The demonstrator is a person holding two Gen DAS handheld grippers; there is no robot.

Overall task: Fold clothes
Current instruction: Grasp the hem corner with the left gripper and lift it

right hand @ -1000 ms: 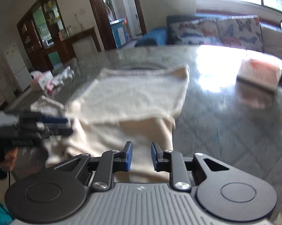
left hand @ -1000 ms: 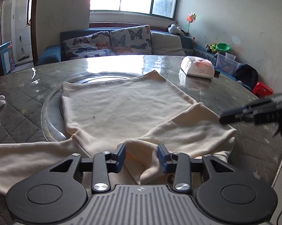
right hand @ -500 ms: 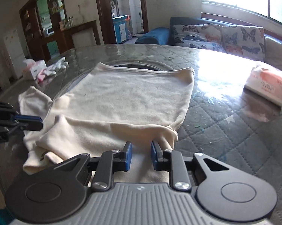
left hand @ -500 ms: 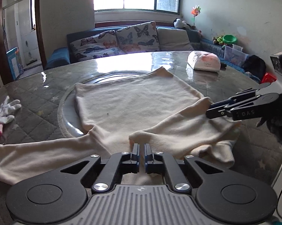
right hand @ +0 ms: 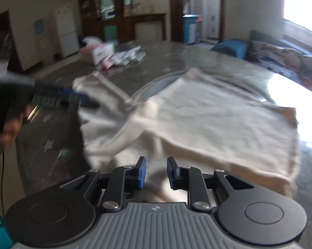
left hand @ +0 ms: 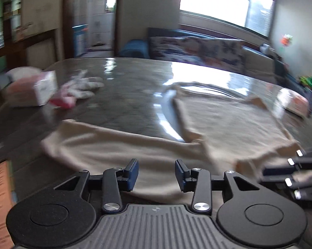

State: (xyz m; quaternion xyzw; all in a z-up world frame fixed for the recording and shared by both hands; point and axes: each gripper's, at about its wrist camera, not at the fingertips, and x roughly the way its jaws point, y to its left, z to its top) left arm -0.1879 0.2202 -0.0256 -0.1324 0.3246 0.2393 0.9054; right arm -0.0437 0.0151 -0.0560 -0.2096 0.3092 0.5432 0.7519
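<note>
A cream long-sleeved top [left hand: 228,120] lies flat on the round table, its left sleeve [left hand: 89,143] stretched out to the left. My left gripper [left hand: 157,174] hovers open just above the near edge of that sleeve, gripping nothing. In the right wrist view the same top [right hand: 207,120] spreads ahead, with a sleeve folded across its near part. My right gripper [right hand: 157,172] is open over the top's near edge, its jaws empty. Each gripper shows in the other's view: the right gripper [left hand: 290,172] at the far right, the left gripper [right hand: 62,97] at the left, held by a hand [right hand: 8,124].
A glass turntable [left hand: 170,112] lies under the top. A tissue box [left hand: 31,91] and white gloves [left hand: 83,85] sit at the table's left, another tissue pack [left hand: 293,103] at the right. A sofa [left hand: 197,45] stands behind. The table's edge [right hand: 25,166] is close on the left.
My left gripper shut half a second ago and has since opened and swung left toward the outstretched sleeve. My right gripper's view has turned left; its jaw gap is unchanged.
</note>
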